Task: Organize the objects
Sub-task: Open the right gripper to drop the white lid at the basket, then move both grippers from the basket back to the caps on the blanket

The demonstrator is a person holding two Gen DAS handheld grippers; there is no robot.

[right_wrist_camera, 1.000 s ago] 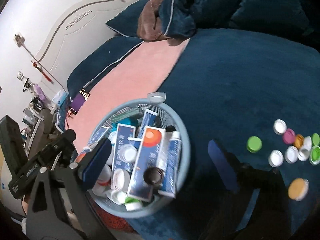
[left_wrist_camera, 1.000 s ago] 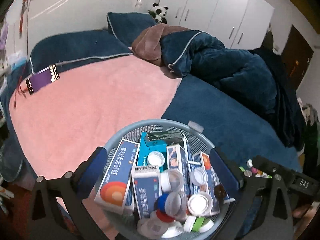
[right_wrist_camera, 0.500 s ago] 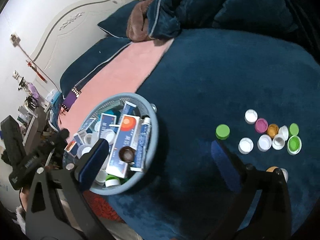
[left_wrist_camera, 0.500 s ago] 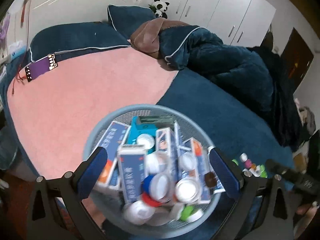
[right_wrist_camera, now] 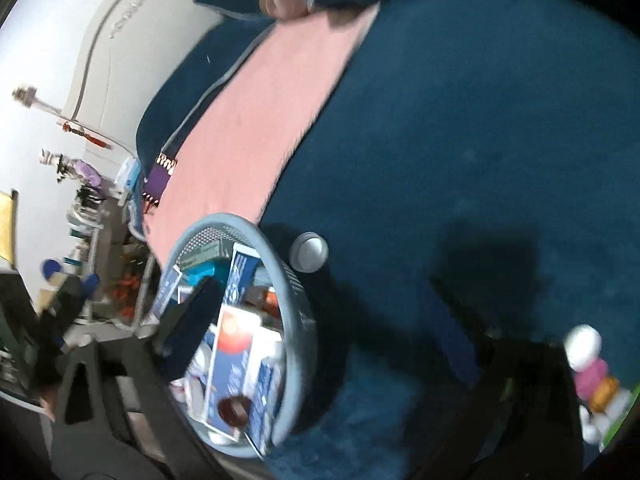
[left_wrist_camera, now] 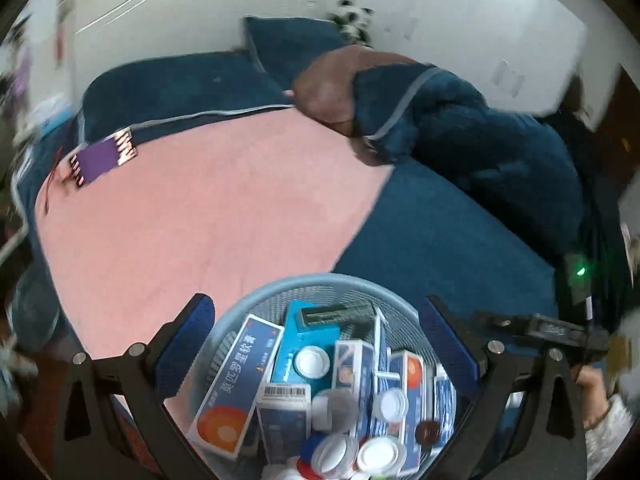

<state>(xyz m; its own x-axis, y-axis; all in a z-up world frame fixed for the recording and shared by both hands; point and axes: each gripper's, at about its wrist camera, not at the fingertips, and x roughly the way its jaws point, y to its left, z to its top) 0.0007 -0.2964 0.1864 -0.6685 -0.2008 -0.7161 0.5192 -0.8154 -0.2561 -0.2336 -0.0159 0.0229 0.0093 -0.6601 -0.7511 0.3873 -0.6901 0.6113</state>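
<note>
On the bed, the basket (left_wrist_camera: 320,292) is already filled with boxes (left_wrist_camera: 236,384) and bottle caps (left_wrist_camera: 378,454), so most sorting looks done. Left are loose caps (right_wrist_camera: 588,364) at the right and one white cap (right_wrist_camera: 309,252) just beside the basket. The right claw (right_wrist_camera: 324,332), which has just been closing, is released and empty; the caps lie right of it. The left claw (left_wrist_camera: 320,344) hangs open around the basket.
</note>
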